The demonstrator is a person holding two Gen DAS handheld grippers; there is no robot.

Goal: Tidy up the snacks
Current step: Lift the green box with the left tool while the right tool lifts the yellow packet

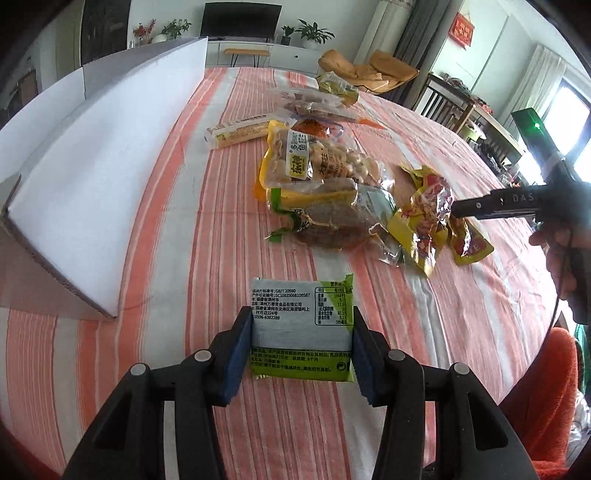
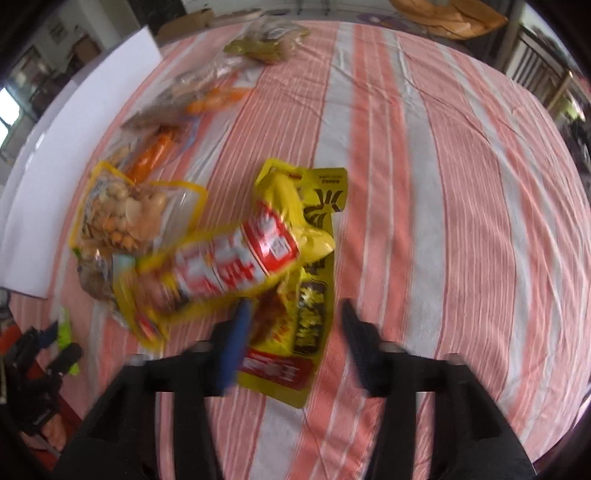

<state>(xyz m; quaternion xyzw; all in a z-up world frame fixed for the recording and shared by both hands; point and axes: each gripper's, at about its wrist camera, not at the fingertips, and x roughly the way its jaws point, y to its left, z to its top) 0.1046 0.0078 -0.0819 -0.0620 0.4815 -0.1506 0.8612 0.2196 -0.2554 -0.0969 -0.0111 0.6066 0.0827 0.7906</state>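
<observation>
Left wrist view shows my left tongs (image 1: 300, 341) clamped on the green-and-silver packet (image 1: 301, 326) at six o'clock, ready to carry toward the box (image 1: 92, 177) at nine o'clock, while my right tongs (image 2: 291, 347) stand wide over the yellow packets (image 2: 291, 332).

A striped cloth (image 1: 424, 155) covers the table. A white cardboard box (image 1: 92, 192) sits along its left edge. Beyond the far edge stand a television (image 1: 240, 18), potted plants (image 1: 314, 33) and a tan armchair (image 1: 369, 70).

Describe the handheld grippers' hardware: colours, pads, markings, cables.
Both the left gripper and right gripper have black plastic linkage arms with silver pivot pins and blue fingertip pads. Seen side-on, the right unit shows pale lettering, a green-lit module and a thin black cable.
</observation>
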